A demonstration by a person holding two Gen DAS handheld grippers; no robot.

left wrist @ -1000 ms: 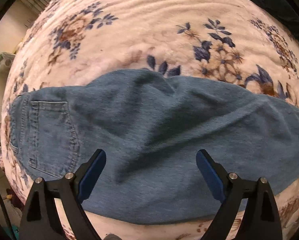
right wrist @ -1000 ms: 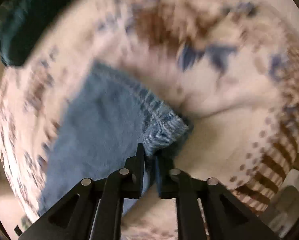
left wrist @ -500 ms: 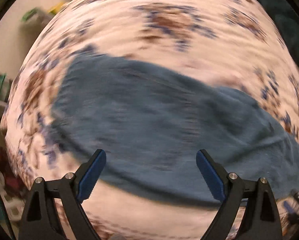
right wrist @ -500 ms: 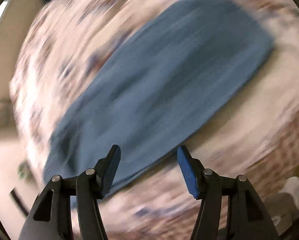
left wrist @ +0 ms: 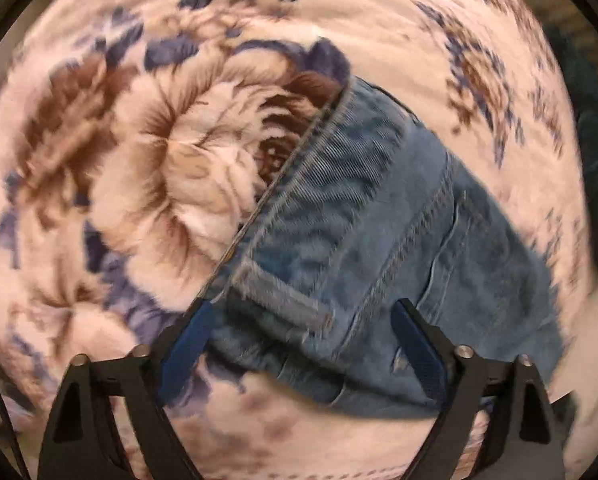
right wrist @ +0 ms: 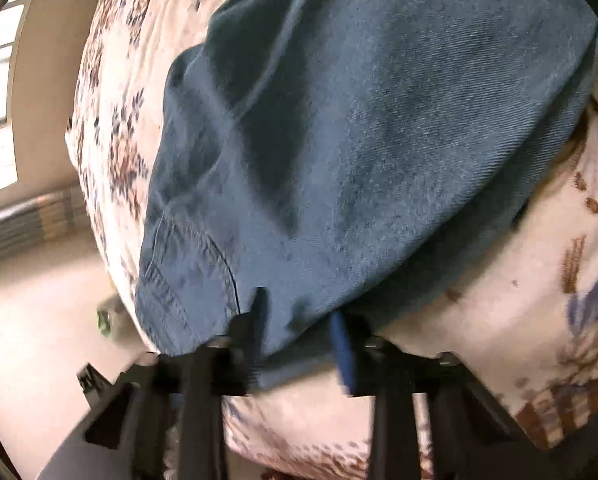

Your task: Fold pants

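Floral blanket (left wrist: 147, 184) underneath, I've both grippers just closing, left gripper (left wrist: 299, 344) part-open astride the jeans (left wrist: 379, 220) waistband (left wrist: 299, 184) at six o'clock, right gripper (right wrist: 299, 332) narrowing around denim; pinch squarely.

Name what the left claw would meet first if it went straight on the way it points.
Probably the jeans: their waistband and belt loop lie between the left claw's spread fingers, on the blanket. Depth is unclear.

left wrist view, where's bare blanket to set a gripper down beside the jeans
Bare floral blanket lies along the jeans waistband edge and beyond their far side. Crowded near the left gripper, whose jaws have been closing around the belt loop.
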